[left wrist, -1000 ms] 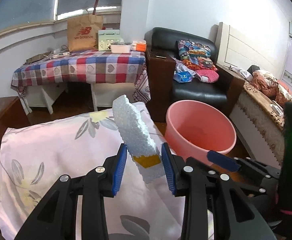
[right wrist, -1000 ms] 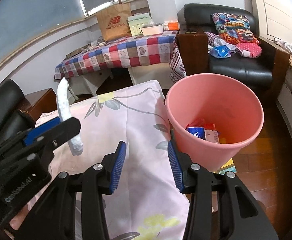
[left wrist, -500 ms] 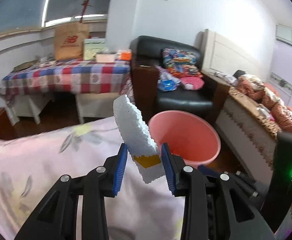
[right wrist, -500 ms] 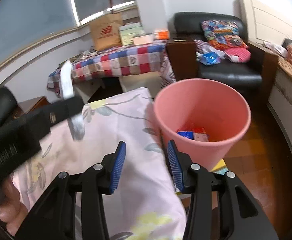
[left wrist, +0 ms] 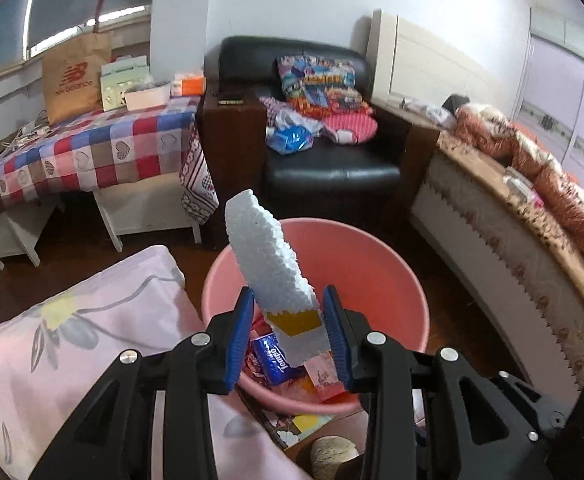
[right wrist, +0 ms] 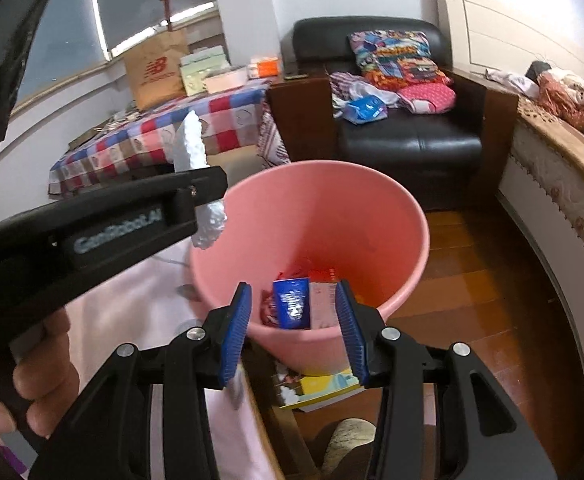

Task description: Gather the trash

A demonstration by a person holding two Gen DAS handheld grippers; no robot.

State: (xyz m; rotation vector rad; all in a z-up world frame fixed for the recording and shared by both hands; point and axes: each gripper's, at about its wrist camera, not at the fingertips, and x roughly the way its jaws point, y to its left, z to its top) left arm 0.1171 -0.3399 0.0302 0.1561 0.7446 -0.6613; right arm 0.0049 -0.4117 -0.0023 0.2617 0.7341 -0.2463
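With the white foam piece [left wrist: 269, 276] clamped low down between the blue pads of the left gripper [left wrist: 287, 334], the step in hand looks like the drop into the pink bucket [left wrist: 388, 276]. In the left wrist view the foam stands tilted at centre frame, its lower end over the bucket's mouth; from the right wrist view it sits at the bucket's left rim, so I judge it only just over the edge. The next move calls for carrying it a little further over the opening, then spreading the jaws.

The right gripper [right wrist: 294, 326] is parted and holds nothing, aimed at the bucket from lower centre. Inside lie a blue packet [right wrist: 292, 308] and other wrappers. The flowered pink cloth [left wrist: 71, 344] fills the lower left, touching the bucket's side. A black armchair [left wrist: 332, 160] and checked table [left wrist: 91, 152] stand well behind. Nothing blocks the drop.
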